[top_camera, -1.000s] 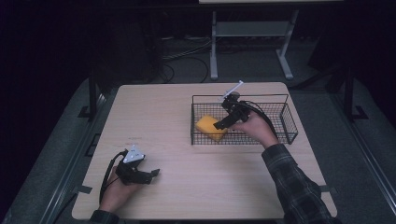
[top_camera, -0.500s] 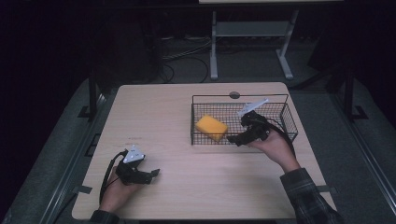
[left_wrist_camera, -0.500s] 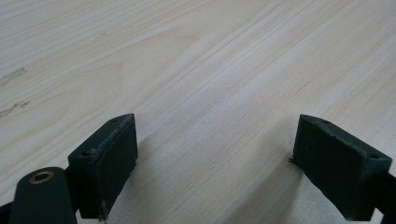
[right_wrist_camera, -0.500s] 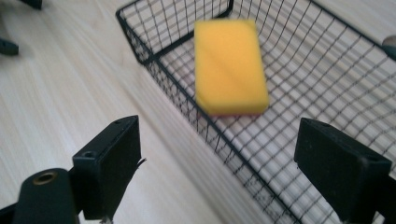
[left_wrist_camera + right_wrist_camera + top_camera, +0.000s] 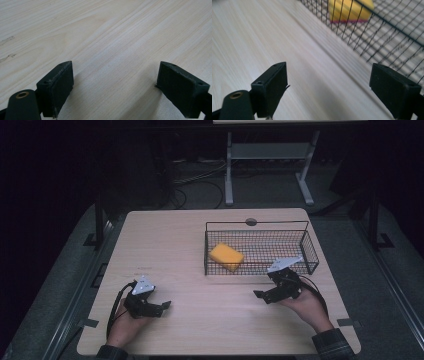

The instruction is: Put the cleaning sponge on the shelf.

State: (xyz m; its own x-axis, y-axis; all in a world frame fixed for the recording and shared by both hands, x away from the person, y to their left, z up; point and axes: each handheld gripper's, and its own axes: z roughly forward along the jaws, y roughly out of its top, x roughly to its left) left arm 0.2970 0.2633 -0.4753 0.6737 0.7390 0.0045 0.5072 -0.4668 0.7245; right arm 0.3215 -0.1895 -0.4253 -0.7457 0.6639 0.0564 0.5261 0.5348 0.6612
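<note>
Yellow rectangular sponge (image 5: 226,256) lies in the left end of the black wire basket (image 5: 310,255), frame centre-right. Right gripper (image 5: 266,294) below the basket and left gripper (image 5: 161,307) at lower left: fingers apart, empty, over the pale wooden counter (image 5: 200,240). Placement looks complete; next move probably just rest.

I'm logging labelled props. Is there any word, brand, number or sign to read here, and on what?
None can be read.
Sponge: plain yellow, no print.
Basket: bare wire.
Table: wood grain, with faint marks too small to read.
Both tools, left and right: no lettering seen.
</note>
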